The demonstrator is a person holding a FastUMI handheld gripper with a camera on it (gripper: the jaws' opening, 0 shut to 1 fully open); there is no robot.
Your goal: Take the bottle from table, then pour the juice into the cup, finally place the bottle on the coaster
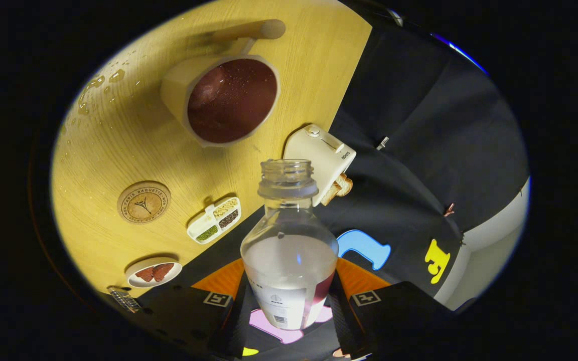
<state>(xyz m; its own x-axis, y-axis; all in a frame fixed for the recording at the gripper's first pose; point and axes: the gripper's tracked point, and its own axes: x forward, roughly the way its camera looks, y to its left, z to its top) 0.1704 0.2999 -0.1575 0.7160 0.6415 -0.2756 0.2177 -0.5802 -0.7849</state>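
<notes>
Clear glossy plastic bottle (289,240); matt wood-grain table (118,150); cork-like coaster (144,202)

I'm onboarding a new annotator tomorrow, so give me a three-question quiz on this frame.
1. True or false: the clear uncapped plastic bottle is held between the tongs.
2. What fills the cream cup with the wooden handle?
A. dark reddish juice
B. clear water
C. nothing
3. Fill in: the bottle must finally go on the round cork ____, which lies on the light wooden table beside the small white divided dish.

Key: 1 true; 2 A; 3 coaster.
</notes>
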